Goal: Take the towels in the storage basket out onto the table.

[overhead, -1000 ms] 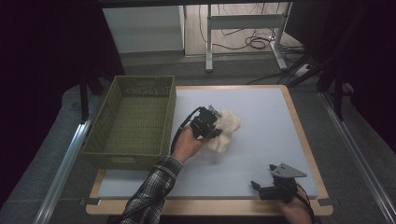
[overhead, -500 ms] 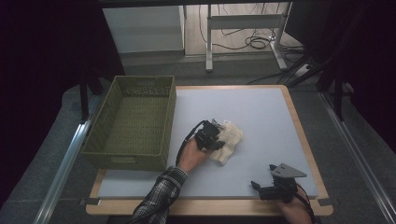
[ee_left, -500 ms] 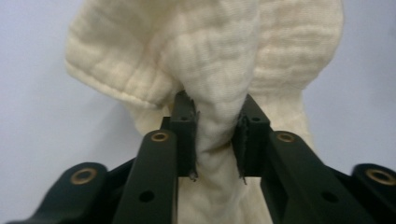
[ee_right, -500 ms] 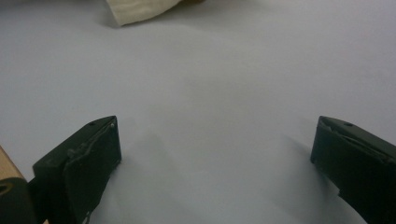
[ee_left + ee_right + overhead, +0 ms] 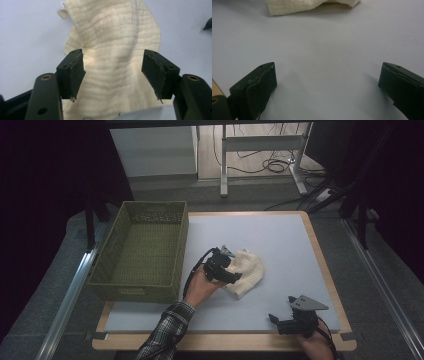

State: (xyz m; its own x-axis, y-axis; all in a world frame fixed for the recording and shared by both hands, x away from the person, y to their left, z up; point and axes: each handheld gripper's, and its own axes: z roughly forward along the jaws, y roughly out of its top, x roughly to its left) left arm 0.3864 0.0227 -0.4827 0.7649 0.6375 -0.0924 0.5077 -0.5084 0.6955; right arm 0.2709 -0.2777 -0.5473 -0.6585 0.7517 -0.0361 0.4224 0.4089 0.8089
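Observation:
A cream knitted cloth point(image 5: 250, 270) lies crumpled on the pale blue mat point(image 5: 285, 240), a little right of the basket. My left gripper point(image 5: 233, 272) is at the cloth's left edge. In the left gripper view its jaws have just been opening and stand apart over the cloth point(image 5: 112, 37). The left gripper point(image 5: 113, 72) has the fabric between its pads, but neither pad presses on it. My right gripper point(image 5: 276, 320) rests near the mat's front right edge. The right gripper point(image 5: 327, 80) is open on bare mat, with the cloth point(image 5: 287, 6) farther ahead.
A green woven basket point(image 5: 131, 292) stands at the mat's left side, its inside bare. The wooden table rim point(image 5: 327, 265) frames the mat. Beyond the far edge are a desk leg and cables point(image 5: 270, 165) on the floor.
The left hand has come down and slightly toward the front edge with the cloth. Its jaws have spread and let go of the cloth. The right gripper has kept still.

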